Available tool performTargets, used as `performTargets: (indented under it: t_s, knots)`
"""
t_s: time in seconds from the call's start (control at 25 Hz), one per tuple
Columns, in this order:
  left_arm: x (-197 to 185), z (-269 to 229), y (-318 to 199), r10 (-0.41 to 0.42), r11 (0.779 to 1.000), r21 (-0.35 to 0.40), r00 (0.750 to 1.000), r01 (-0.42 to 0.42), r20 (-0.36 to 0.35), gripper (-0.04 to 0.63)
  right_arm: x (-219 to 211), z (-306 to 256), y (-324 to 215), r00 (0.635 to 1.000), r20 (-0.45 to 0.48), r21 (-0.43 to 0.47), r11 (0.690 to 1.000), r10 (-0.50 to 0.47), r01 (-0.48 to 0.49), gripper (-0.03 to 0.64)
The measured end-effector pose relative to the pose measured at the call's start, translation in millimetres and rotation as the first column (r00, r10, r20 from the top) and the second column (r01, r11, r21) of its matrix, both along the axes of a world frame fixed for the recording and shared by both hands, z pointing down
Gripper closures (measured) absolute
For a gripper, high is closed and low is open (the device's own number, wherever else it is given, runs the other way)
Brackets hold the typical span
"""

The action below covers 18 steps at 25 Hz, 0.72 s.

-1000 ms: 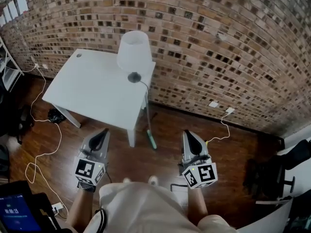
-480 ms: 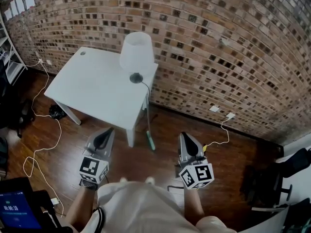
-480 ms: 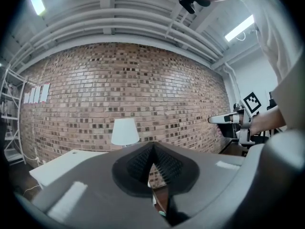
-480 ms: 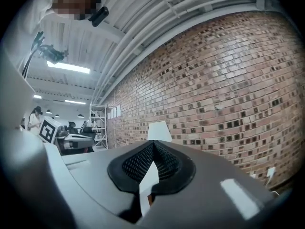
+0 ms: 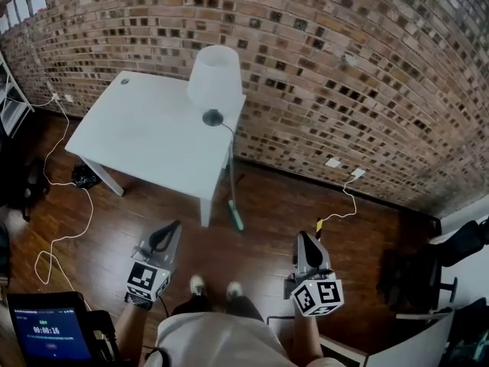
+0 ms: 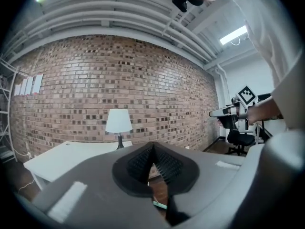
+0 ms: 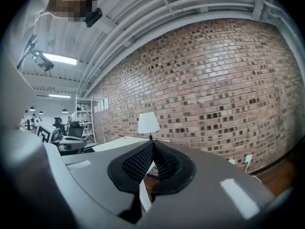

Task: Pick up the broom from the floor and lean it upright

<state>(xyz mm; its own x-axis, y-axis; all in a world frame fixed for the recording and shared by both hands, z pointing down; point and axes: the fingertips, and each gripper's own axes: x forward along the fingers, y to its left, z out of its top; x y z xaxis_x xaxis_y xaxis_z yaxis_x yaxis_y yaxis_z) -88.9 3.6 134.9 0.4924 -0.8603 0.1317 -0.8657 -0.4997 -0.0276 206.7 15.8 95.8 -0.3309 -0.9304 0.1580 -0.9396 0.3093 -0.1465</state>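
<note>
The broom (image 5: 232, 182) has a thin grey handle and a green head (image 5: 238, 219). It stands upright on the wooden floor, with its handle against the front right corner of the white table (image 5: 137, 140). My left gripper (image 5: 169, 228) hangs low at the left, short of the table leg, shut and empty. My right gripper (image 5: 305, 241) is to the right of the broom and well apart from it, also shut with nothing held. Each gripper view shows ribbed pads meeting at the tip: left gripper (image 6: 153, 149), right gripper (image 7: 152, 146).
A white lamp (image 5: 212, 79) stands on the table's far right corner, beside the brick wall (image 5: 344, 75). Cables (image 5: 65, 220) trail over the floor at left, and a white cord (image 5: 344, 201) at right. An office chair (image 5: 428, 277) is at right and a screen (image 5: 50, 335) at lower left.
Both grippers have dropped lower and drawn back from the table and broom. The person's shoes have come into view. The broom has not moved.
</note>
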Motion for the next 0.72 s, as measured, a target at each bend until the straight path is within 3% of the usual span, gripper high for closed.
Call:
performTargets:
  t_s: [0.2,0.44,0.72]
  knots:
    - [6,6,46,0.005,1.0,-0.005,1.0,-0.005,-0.026,0.597,12,10,40,0.997,0.07,-0.022,1.0,0.01,-0.009,0.606]
    - [49,15,120,0.027,0.998,-0.065,0.997,-0.022,0.07,0.597,20,8,111,0.995,-0.003,-0.011,0.995,-0.097,0.097,0.604]
    - [94,8,226,-0.099,0.992,-0.072,0.995,0.099,0.009,0.597,94,12,220,0.998,0.043,-0.02,0.999,-0.046,0.047,0.604]
